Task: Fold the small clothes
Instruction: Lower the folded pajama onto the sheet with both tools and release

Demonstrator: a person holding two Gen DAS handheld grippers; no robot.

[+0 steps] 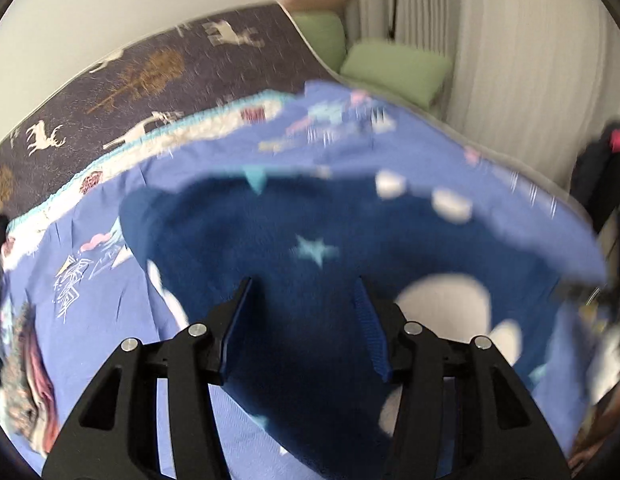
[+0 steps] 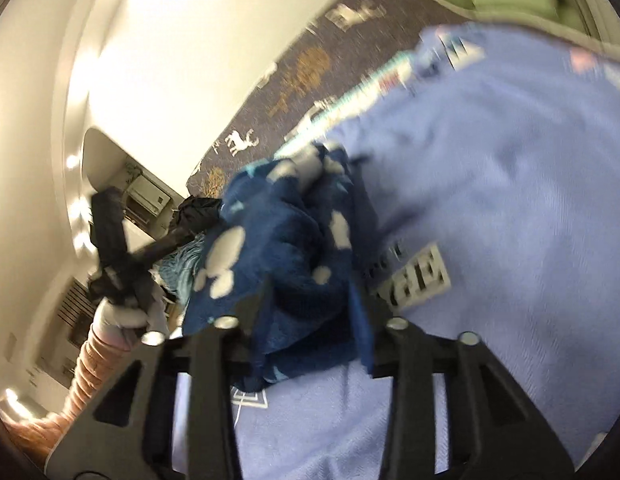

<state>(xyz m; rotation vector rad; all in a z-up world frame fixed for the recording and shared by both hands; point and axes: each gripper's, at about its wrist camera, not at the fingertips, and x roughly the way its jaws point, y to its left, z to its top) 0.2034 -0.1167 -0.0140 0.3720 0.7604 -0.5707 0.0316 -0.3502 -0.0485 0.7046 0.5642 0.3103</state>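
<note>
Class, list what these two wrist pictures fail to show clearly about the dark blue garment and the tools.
- Left wrist view: the dark blue garment is motion-blurred, its type unclear; the left tool covers its near edge.
- Right wrist view: the garment is bunched, hiding its shape and whether the right tool grips it.
- Both views: the bedspread print is smeared.
</note>
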